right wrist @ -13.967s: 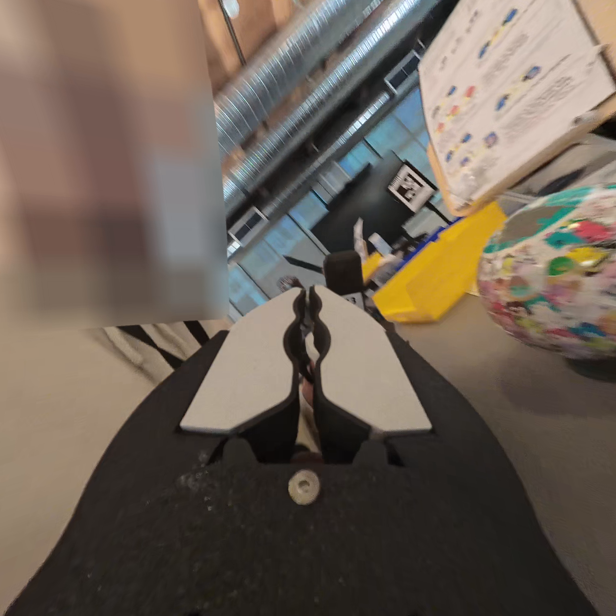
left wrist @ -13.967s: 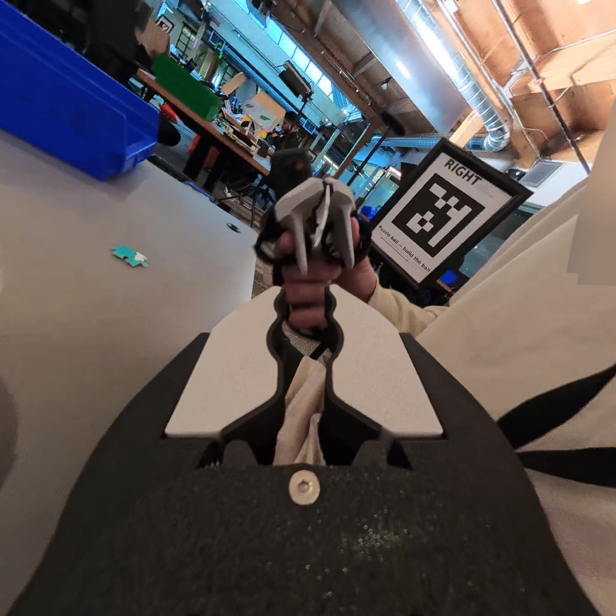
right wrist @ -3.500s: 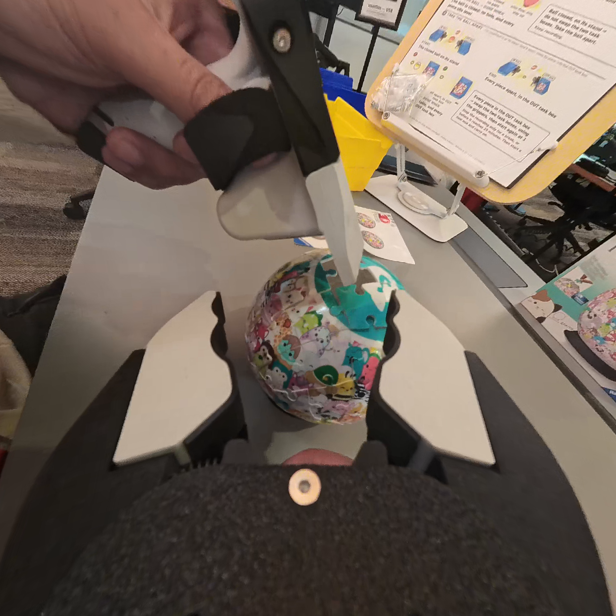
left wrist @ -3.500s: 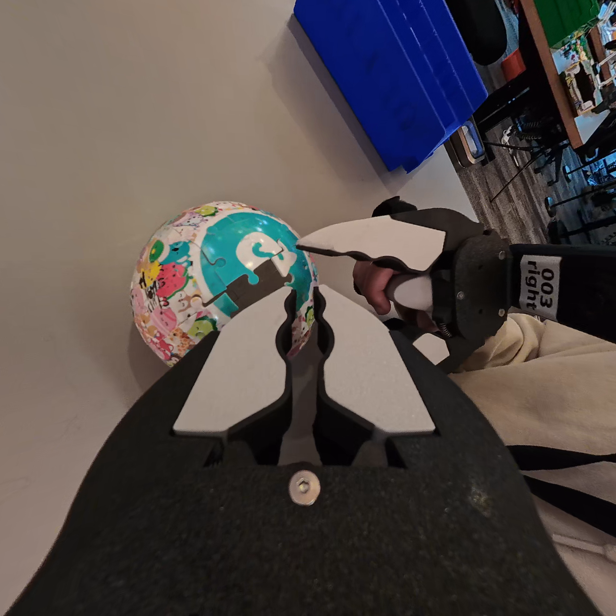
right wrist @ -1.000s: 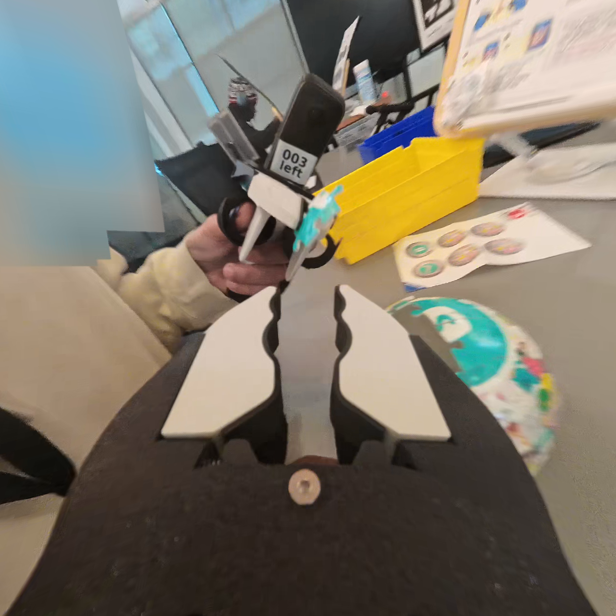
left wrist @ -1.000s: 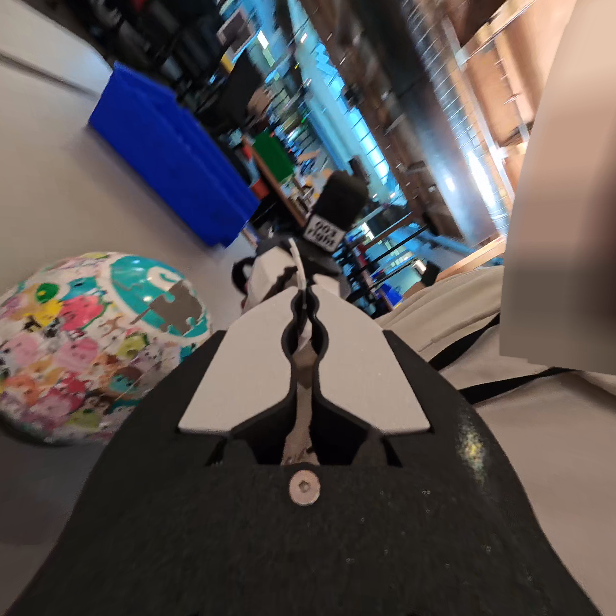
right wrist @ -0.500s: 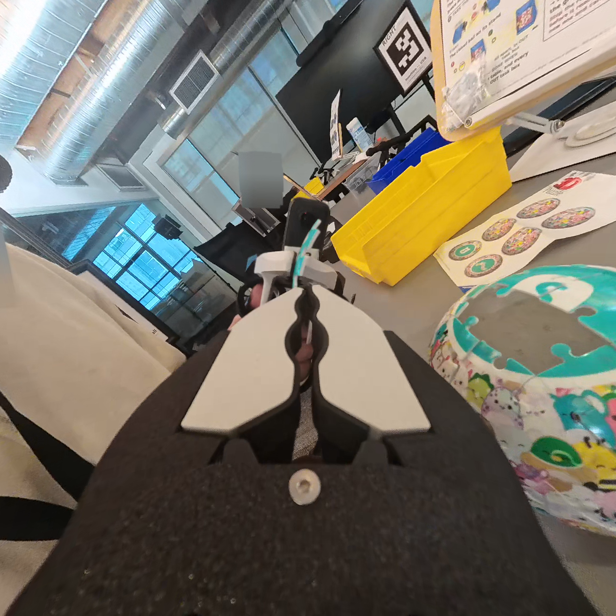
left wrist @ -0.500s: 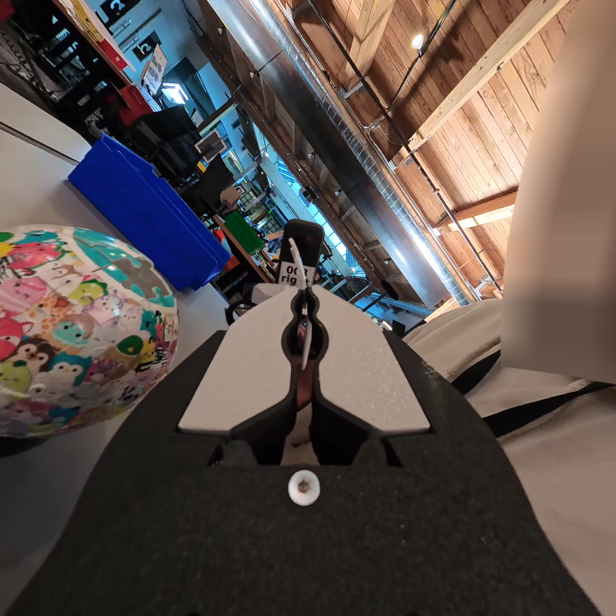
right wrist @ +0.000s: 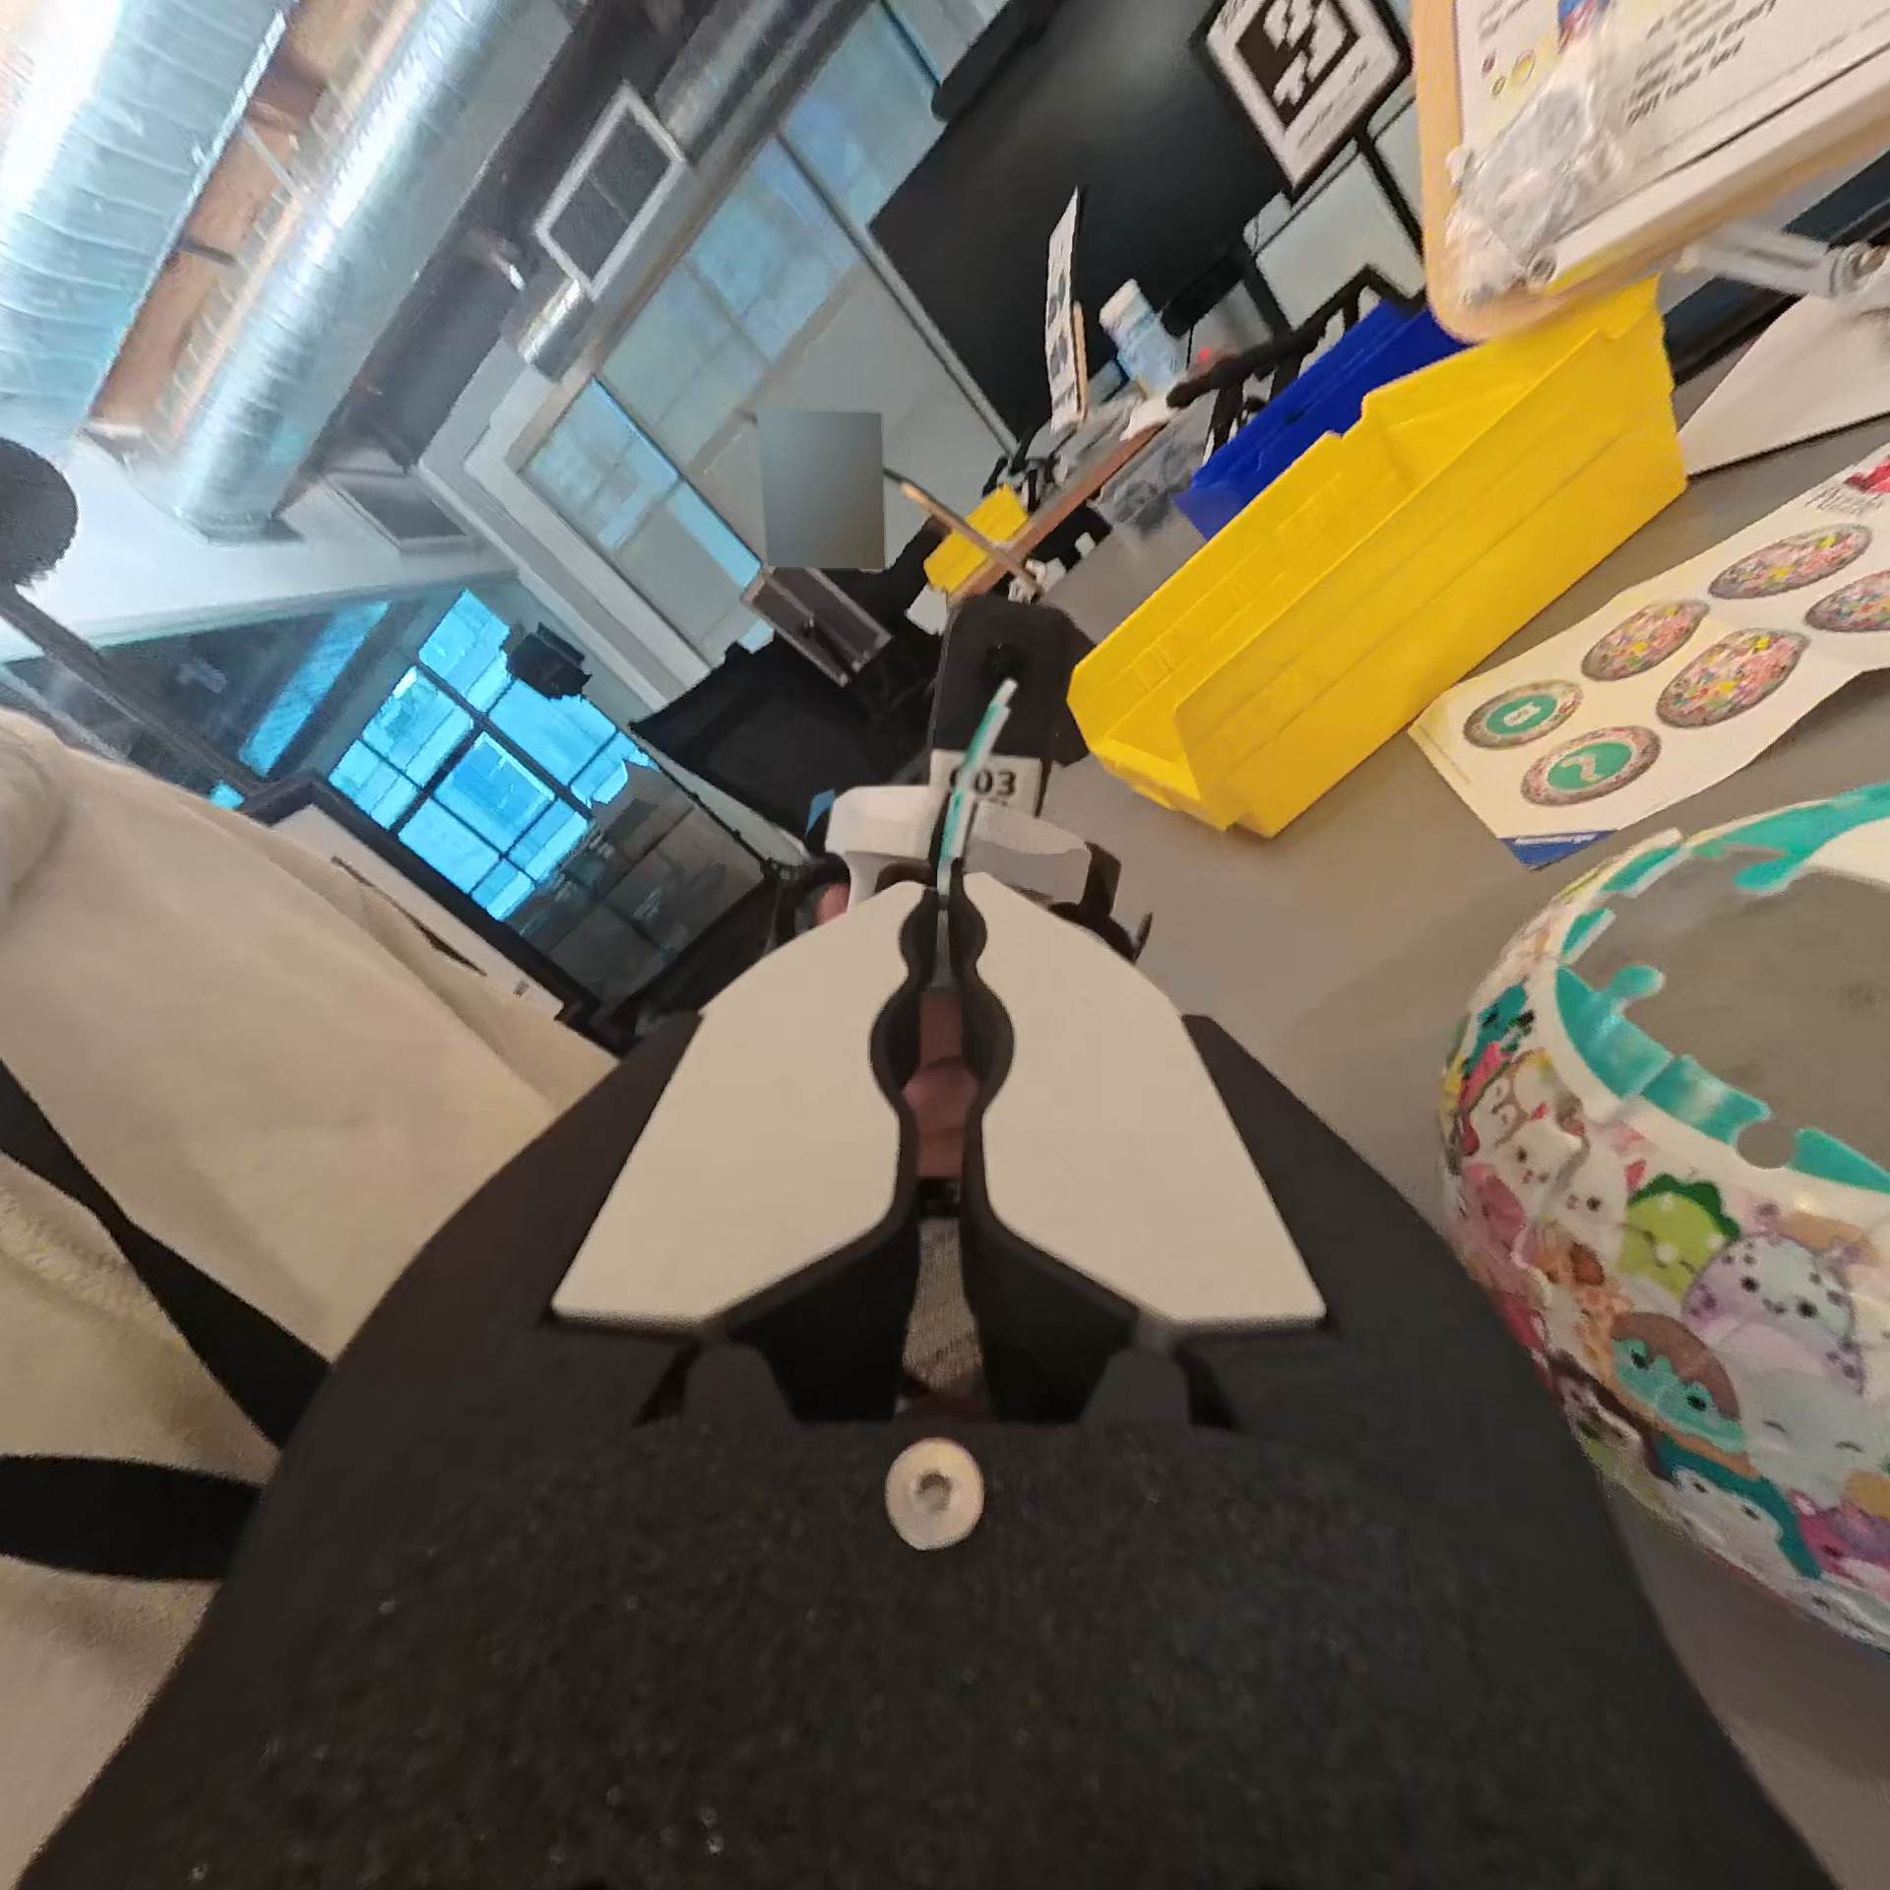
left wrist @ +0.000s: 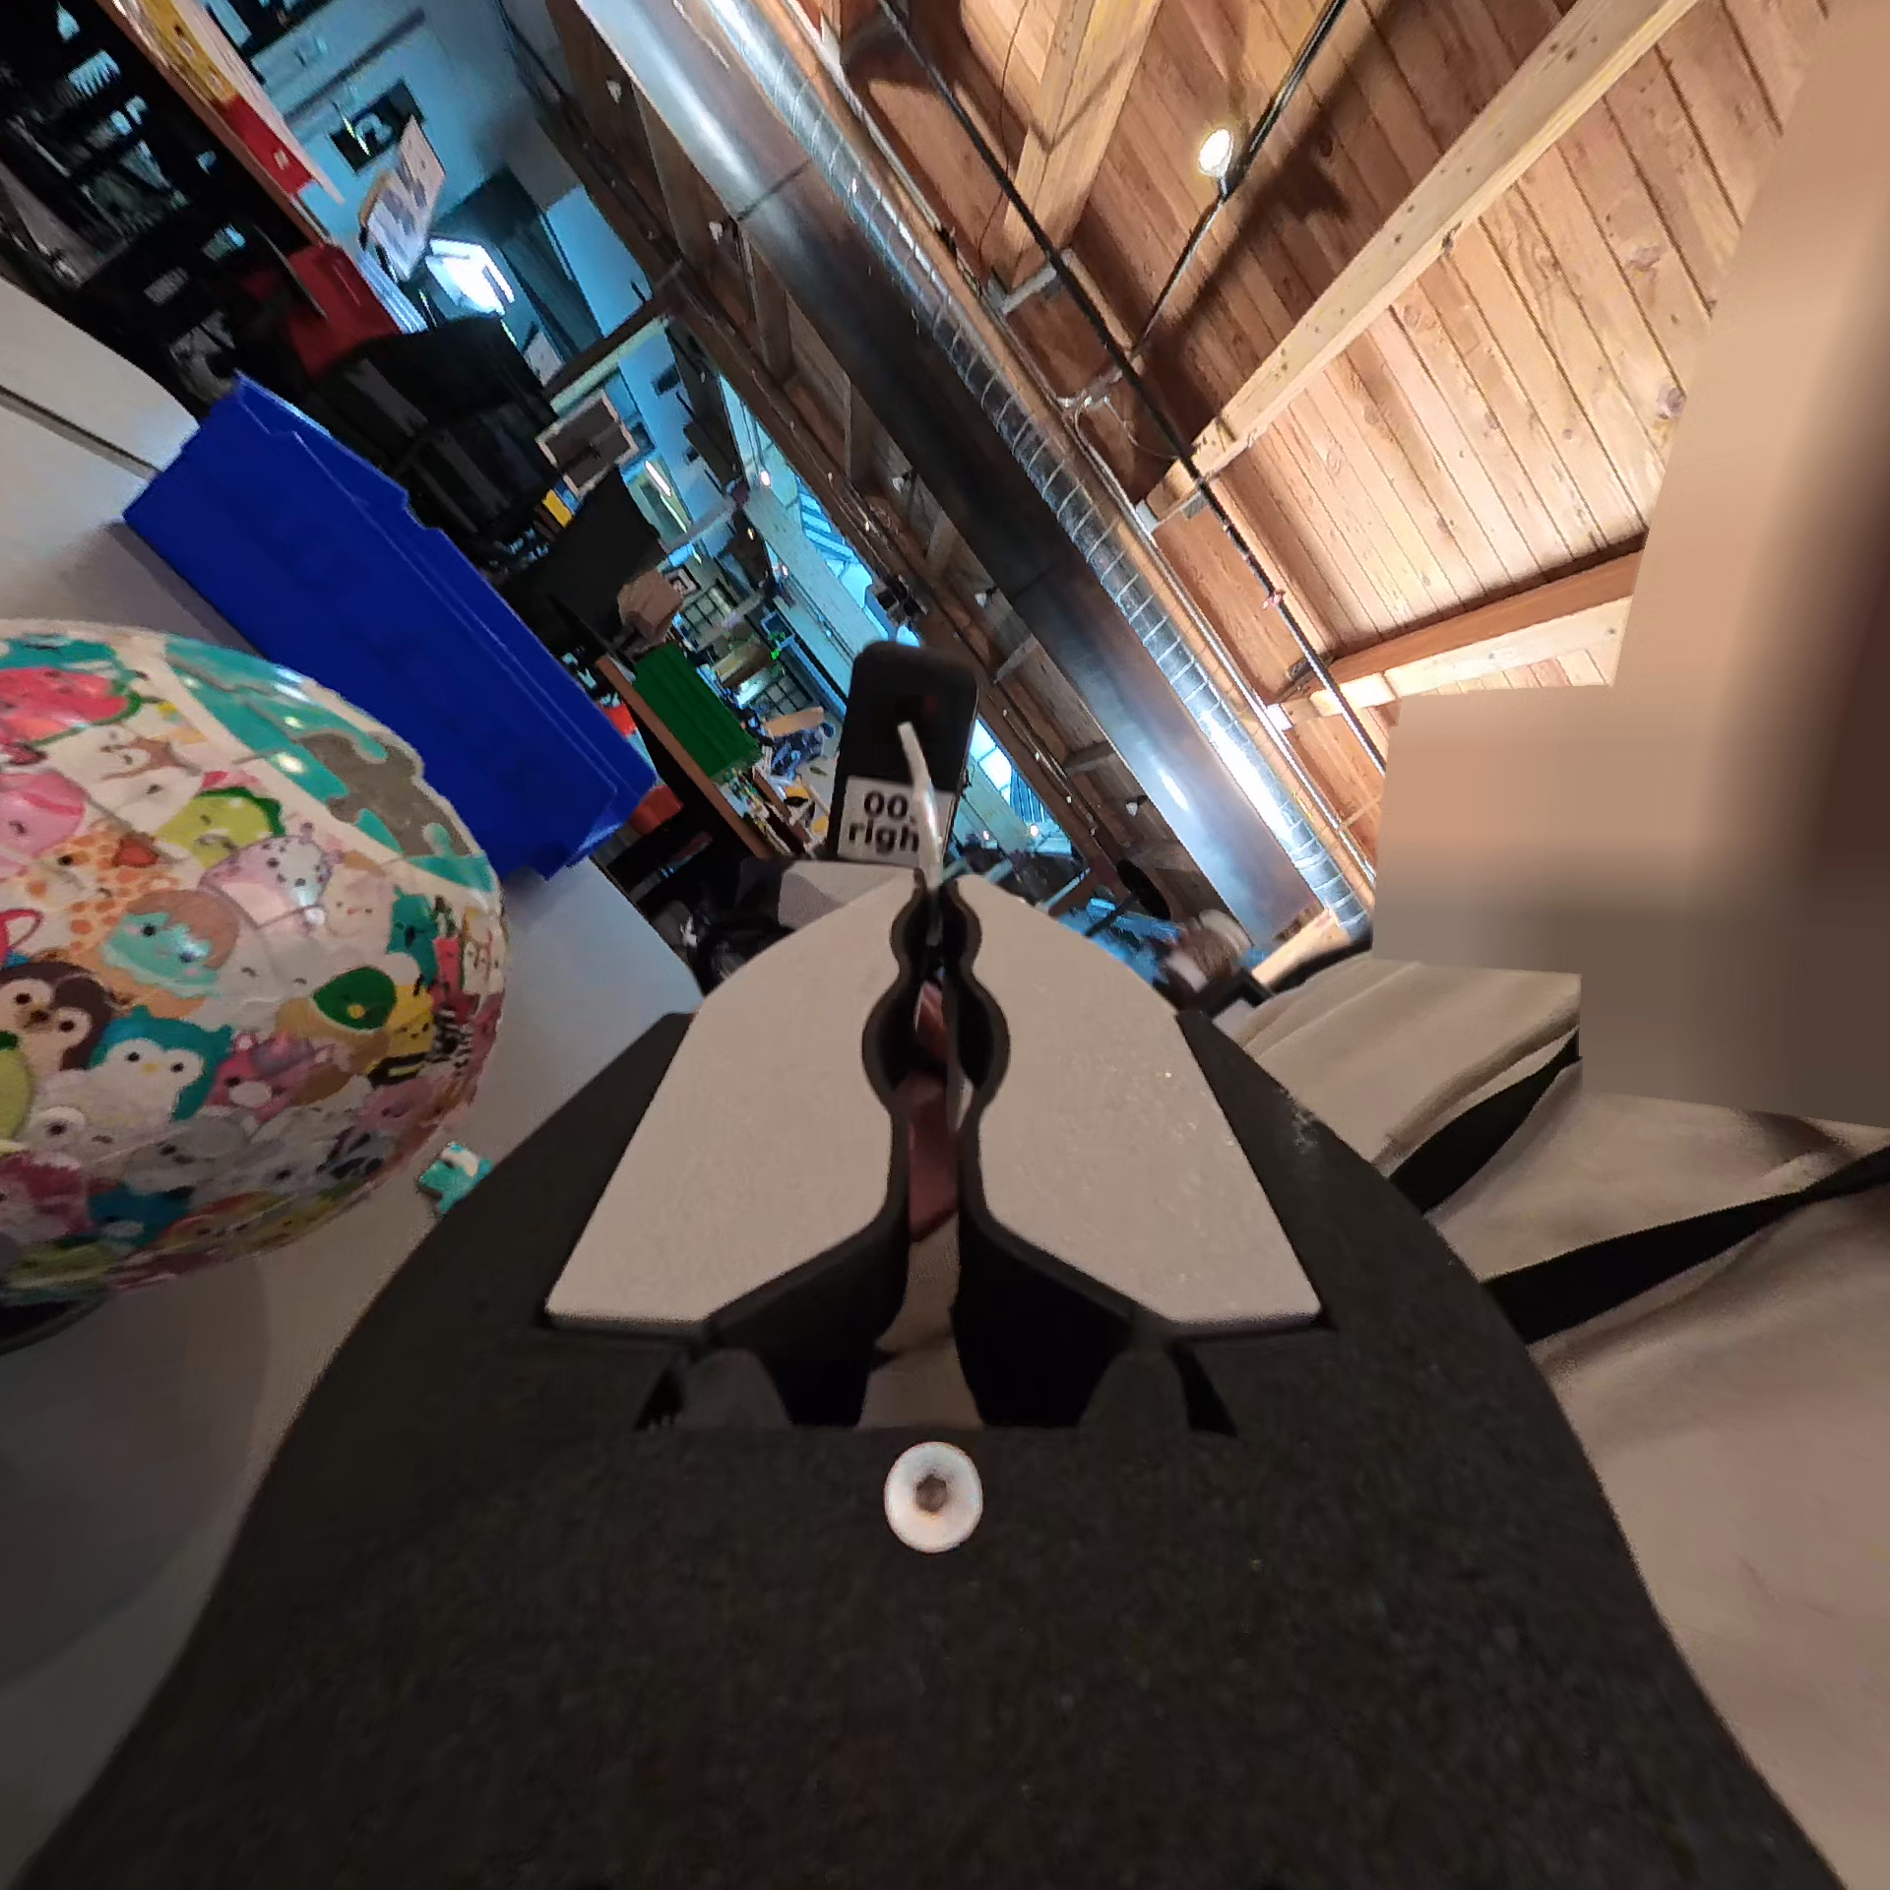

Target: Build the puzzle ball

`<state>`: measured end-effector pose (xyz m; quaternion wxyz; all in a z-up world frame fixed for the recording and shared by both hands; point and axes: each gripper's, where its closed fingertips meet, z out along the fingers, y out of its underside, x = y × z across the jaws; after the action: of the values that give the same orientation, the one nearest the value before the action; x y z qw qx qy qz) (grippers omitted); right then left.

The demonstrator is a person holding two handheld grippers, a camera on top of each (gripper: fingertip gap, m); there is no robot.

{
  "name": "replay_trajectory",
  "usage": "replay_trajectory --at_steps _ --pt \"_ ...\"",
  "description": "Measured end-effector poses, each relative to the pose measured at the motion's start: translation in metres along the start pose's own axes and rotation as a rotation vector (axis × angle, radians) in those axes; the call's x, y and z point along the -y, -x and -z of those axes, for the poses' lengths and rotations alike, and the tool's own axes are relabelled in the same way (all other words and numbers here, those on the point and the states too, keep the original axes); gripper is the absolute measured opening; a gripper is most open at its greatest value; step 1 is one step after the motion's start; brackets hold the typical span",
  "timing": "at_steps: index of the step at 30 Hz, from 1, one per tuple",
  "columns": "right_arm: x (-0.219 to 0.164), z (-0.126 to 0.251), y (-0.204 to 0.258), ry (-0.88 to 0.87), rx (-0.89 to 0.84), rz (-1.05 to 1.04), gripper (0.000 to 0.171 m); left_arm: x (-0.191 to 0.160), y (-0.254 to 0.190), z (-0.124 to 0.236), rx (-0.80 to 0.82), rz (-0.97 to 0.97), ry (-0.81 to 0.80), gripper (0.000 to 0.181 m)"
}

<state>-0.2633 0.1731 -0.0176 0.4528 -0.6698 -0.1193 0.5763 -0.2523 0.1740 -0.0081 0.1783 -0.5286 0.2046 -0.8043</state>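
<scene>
Pinching one teal puzzle piece (right wrist: 970,782) edge-on with right claw (right wrist: 946,910), spread a second ago, and with left claw (left wrist: 936,920), tip to tip: likely mid-handover. Rightward of right claw, leftward of left, on worktop (right wrist: 1299,982): puzzle ball (right wrist: 1688,1227), gap still unfilled.

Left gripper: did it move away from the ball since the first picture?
Yes. The left gripper pulled back and right from the puzzle ball, tilting upward, shut on a puzzle piece.

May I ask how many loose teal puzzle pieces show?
2: one piece pinched by left gripper and right gripper, another piece lying beside the colourful puzzle ball; others possibly hidden.
</scene>
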Motion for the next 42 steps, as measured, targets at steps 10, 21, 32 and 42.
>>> replay_trajectory --at_steps 10,21,32,42 --pt "0.008 0.012 -0.010 0.028 -0.037 0.023 0.001 0.000 0.014 0.003 0.090 -0.063 0.105 0.020" --pt "-0.007 0.003 -0.015 -0.074 -0.022 -0.080 0.002 -0.005 0.016 -0.001 0.076 -0.031 0.130 0.001" --pt "-0.001 0.022 -0.021 0.173 -0.091 0.154 0.019 -0.021 0.019 0.012 0.135 -0.129 0.487 0.002" --pt "-0.009 0.020 -0.011 0.188 0.012 0.066 0.006 -0.022 0.011 0.006 0.065 -0.163 0.592 0.001"
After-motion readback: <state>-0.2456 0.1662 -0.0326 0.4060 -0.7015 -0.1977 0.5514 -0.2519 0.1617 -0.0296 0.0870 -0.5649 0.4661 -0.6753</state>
